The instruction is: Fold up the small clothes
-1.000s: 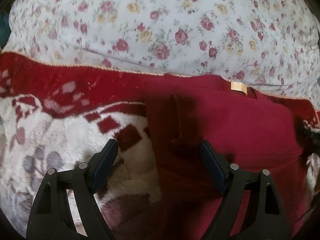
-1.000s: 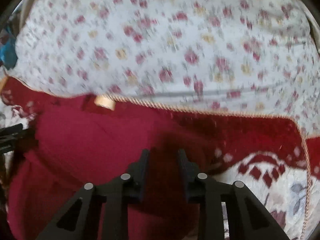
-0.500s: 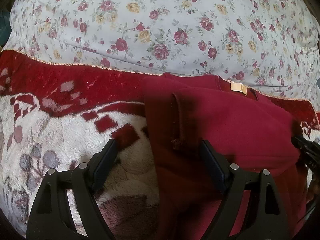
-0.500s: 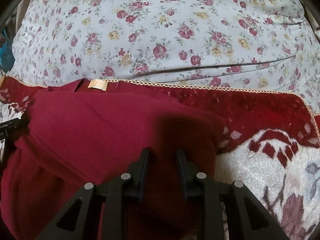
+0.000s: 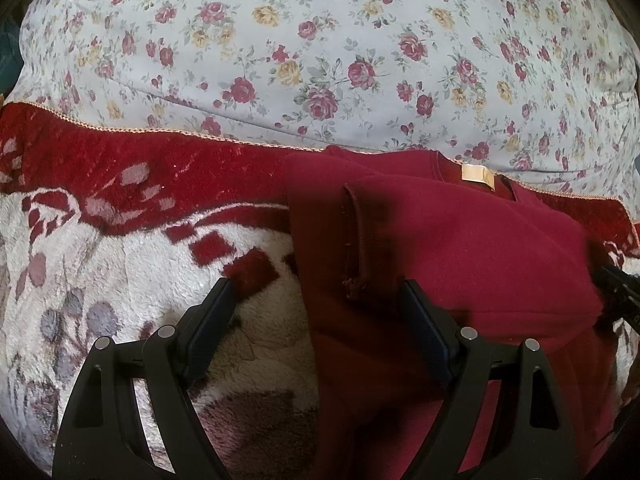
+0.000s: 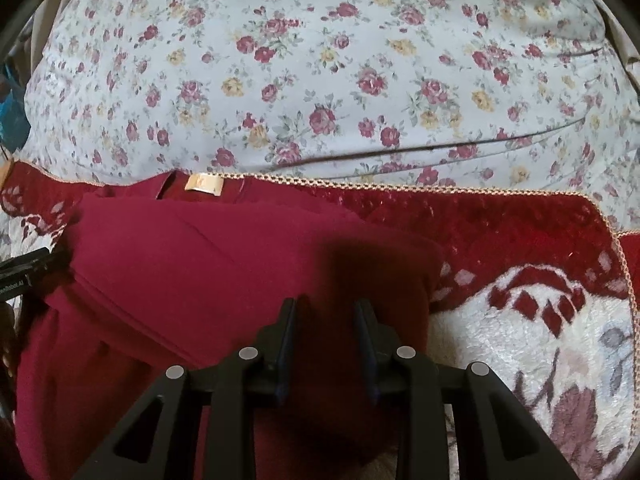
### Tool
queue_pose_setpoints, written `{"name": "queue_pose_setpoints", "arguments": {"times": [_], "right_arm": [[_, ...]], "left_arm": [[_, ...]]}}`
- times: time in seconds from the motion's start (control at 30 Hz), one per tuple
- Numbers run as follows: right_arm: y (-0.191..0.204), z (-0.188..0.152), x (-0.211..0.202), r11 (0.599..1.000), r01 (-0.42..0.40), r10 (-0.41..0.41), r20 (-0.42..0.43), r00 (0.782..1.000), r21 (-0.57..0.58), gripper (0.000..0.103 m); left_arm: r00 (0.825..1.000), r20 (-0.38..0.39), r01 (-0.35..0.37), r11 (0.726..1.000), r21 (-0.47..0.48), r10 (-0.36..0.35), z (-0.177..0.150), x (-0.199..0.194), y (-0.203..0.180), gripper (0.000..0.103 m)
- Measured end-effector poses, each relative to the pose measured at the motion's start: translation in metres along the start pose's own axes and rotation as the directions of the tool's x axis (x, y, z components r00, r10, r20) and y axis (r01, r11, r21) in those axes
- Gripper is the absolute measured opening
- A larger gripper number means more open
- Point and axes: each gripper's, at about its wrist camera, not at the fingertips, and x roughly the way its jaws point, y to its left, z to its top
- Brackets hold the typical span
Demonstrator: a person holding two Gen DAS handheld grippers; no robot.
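A dark red knit garment [image 5: 460, 248] lies on the blanket, its collar and tan label [image 5: 476, 174] at the far side. Its left sleeve is folded inward, and the cuff lies between the wide-open fingers of my left gripper [image 5: 316, 286], which hovers over the garment's left edge. In the right wrist view the garment [image 6: 200, 264] and label [image 6: 203, 183] show again. My right gripper [image 6: 324, 304] sits over the folded right side, jaws narrow and opening slightly, with red cloth between the pads. Each gripper shows at the edge of the other's view.
A plush red and white blanket [image 5: 120, 184] lies under the garment and spreads to both sides [image 6: 520, 320]. Beyond its braided edge is a pale floral sheet [image 5: 320, 60]. Something blue [image 6: 12, 112] sits at the far left edge.
The right wrist view was blurred a second ago and is steady now; the right gripper shifted slightly with the folded right side. The left gripper and the sleeve under it have not moved.
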Motion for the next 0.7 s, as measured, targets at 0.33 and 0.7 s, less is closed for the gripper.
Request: {"name": "queue_pose_setpoints", "arguments": {"times": [0.33,0.7], "right_arm": [[-0.004,-0.003,-0.005,0.998,-0.036,0.036,-0.013,0.999,0.056,0.029],[0.0,-0.017,-0.012,0.999,-0.028,0.029,-0.031,0.999,0.038,0.036]], "left_arm": [[1.0,0.002,-0.004,1.0,0.005,0.004,0.0,0.0,0.0,0.084],[1.0,0.008,-0.001,1.0,0.007,0.001,-0.002,-0.004,0.001,0.084]]}}
